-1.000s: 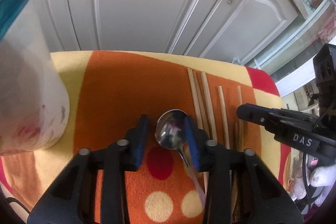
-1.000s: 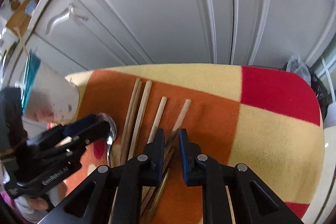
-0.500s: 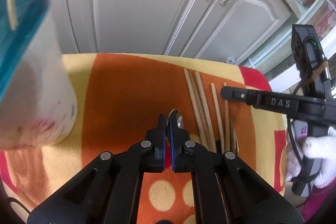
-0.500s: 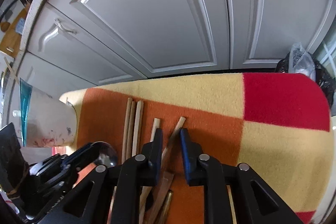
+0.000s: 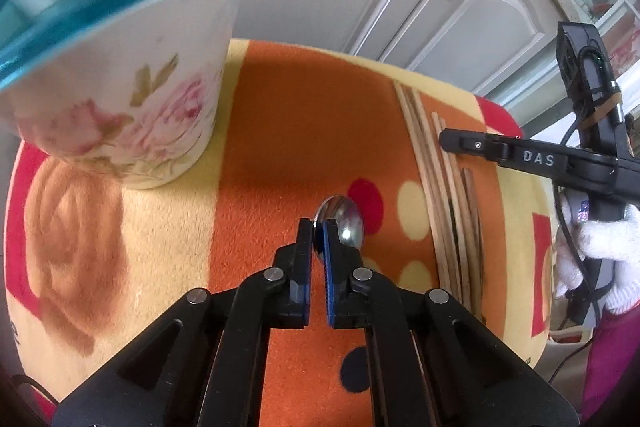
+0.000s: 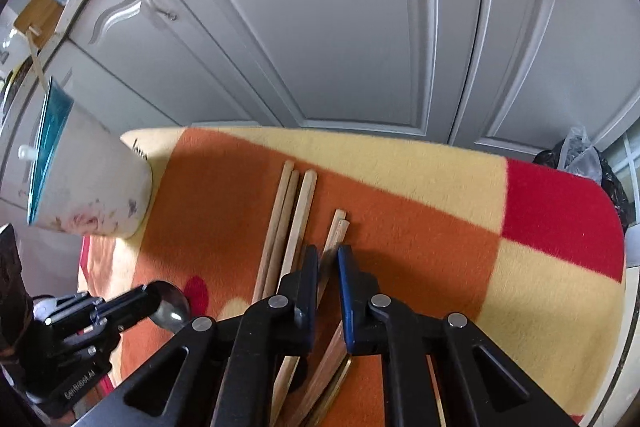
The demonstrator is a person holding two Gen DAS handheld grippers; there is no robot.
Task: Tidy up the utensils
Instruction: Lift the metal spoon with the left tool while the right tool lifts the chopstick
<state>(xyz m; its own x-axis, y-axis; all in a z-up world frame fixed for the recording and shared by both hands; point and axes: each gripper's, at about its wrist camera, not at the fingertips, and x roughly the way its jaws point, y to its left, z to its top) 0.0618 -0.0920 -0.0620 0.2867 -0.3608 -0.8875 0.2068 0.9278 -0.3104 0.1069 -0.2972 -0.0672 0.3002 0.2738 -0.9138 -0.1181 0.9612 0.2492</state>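
the left gripper (image 5: 318,233) is clamping a metal spoon (image 5: 342,227) by the bowl, its jaws nearly together with the bowl's edge pinched between the blue pads; the spoon is sticking out just ahead of the fingertips, over the orange part of the cloth (image 5: 304,131). the handle is hidden under the gripper, so i cannot tell how it is hanging. the right gripper (image 6: 329,259) is narrowing onto a pair of chopsticks (image 6: 335,227), the jaws almost closed, with the sticks running between the pads and out ahead of them. three more chopsticks (image 6: 288,211) are lying just to its left, side by side on the cloth. the cup (image 5: 120,79), tall and flowered with a teal rim, is standing ahead and to the left of the left gripper, near it; one stick seems to be standing in it already. judging by looks, the spoon is light, stiff and slick, and a pinch on the curved bowl is likely to let it swivel or slip, so the neck or handle would be the steadier place to grip. the chopsticks are looking light, stiff and thin; two held together may scissor or roll, so a grip near the middle is probably keeping them level better than one at the tips.
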